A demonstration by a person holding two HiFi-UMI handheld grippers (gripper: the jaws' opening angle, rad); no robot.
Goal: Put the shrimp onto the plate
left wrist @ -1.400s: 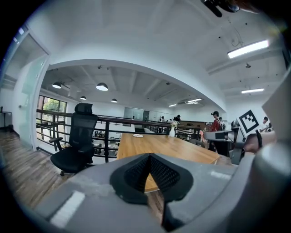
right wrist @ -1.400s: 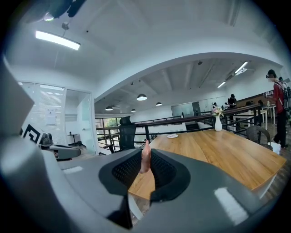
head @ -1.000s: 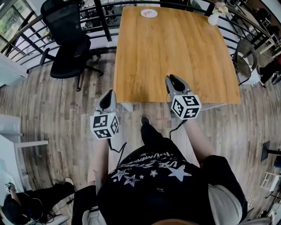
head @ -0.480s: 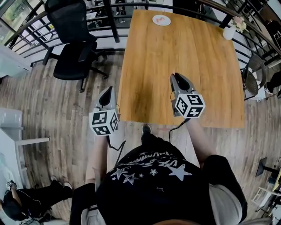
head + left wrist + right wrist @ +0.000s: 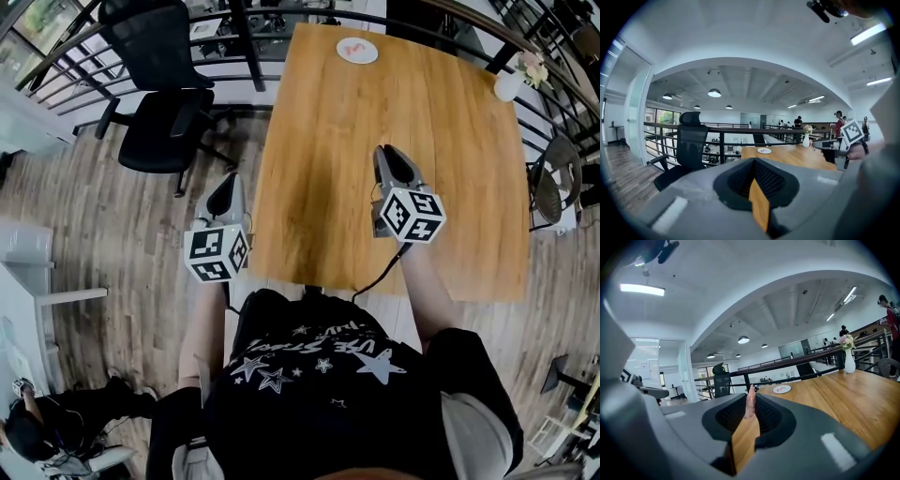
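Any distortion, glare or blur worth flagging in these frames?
Head view: strong fisheye, the table edges bow, lighting even. Left gripper view: dark round vignette, ceiling strip light blown out. Right gripper view: same vignette, the shrimp in the claw slightly soft.

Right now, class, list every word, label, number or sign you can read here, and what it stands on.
Shirt: white lettering among stars, upside down, too distorted to read.
Left gripper cube and right gripper cube: black-and-white square markers, no words.
Plate: a red mark, too small to read as text.
No other text is legible.
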